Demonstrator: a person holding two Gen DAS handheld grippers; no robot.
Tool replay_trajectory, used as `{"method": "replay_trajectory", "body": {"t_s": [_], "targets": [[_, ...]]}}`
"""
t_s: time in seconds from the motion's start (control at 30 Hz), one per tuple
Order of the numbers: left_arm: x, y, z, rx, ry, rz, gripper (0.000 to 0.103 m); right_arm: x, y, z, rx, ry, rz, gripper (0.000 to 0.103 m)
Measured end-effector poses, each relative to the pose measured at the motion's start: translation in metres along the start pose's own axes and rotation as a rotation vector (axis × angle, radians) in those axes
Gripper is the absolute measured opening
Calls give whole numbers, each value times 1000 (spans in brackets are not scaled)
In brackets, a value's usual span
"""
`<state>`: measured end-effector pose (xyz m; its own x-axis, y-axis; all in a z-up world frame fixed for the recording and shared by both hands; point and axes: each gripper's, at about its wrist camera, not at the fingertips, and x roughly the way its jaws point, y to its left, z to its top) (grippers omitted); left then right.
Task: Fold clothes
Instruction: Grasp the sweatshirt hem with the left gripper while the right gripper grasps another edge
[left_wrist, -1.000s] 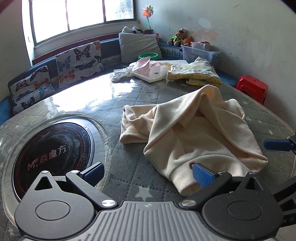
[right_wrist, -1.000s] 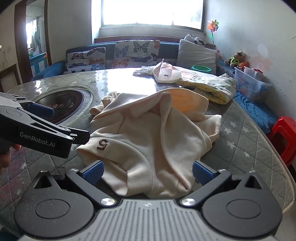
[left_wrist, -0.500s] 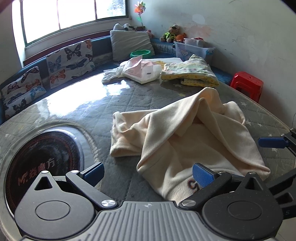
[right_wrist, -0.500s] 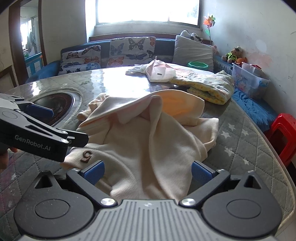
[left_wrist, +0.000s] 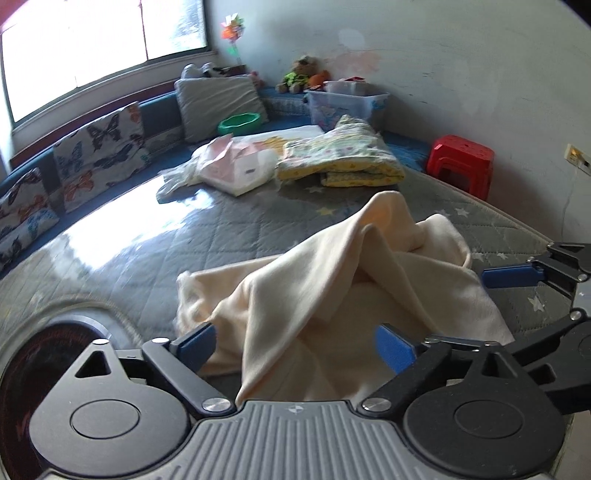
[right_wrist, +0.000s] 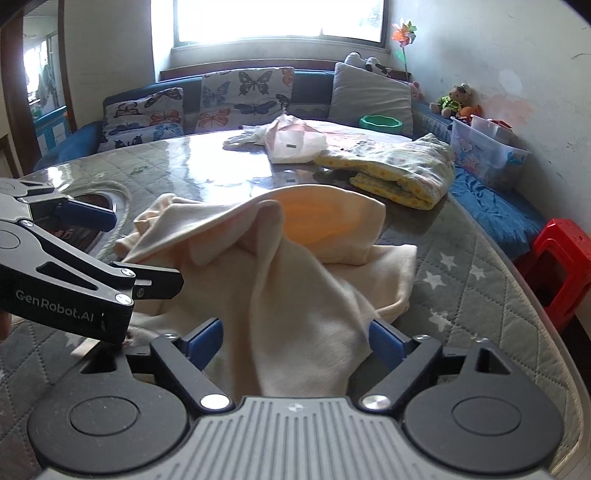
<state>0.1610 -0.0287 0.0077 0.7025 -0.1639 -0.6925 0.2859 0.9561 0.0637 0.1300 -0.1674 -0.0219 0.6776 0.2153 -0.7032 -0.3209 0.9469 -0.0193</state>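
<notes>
A crumpled cream garment (left_wrist: 332, 280) lies on the grey quilted table cover (left_wrist: 221, 236), with one fold peaked up in the middle. My left gripper (left_wrist: 295, 345) is open and low over the garment's near left edge, and cloth lies between its blue fingers (left_wrist: 195, 343). My right gripper (right_wrist: 295, 341) is also open, and the garment (right_wrist: 295, 295) runs between its fingers at the near right edge. Each gripper shows in the other's view: the right one's blue finger (left_wrist: 509, 277) beside the cloth, and the left gripper (right_wrist: 144, 251) over the cloth's left side.
A folded yellow patterned blanket (right_wrist: 399, 170) and a pink-and-white bag (right_wrist: 295, 140) lie at the table's far side. A round dark hob (left_wrist: 37, 350) is set into the table on the left. A red stool (right_wrist: 554, 258) stands off the right edge. Butterfly cushions (right_wrist: 236, 99) line the bench.
Both grippers have moved forward and lower over the garment, so its near edge now lies between their fingers. The brown lettering on the cloth has gone out of sight.
</notes>
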Motion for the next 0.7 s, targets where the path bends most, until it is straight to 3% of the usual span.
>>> {"method": "replay_trajectory", "body": {"t_s": [0.2,0.3,0.37,0.5,0.63,0.7], "targets": [[17,1,14,49,-26,-16,84,5,-9,9,-9,-13,-25,81],[24,4,19,65,-37,-29,69,8,-10,18,-11,-20,-34,77],[26,9,20,57,-38,-49,52,11,-12,22,-7,-24,-35,74],[29,21,20,39,-33,-71,29,18,-9,33,-20,-35,-10,65],[29,27,19,24,-34,-79,26,30,-4,47,-42,-43,22,58],[28,27,19,27,-35,-84,27,36,0,50,-53,-39,37,50]]}}
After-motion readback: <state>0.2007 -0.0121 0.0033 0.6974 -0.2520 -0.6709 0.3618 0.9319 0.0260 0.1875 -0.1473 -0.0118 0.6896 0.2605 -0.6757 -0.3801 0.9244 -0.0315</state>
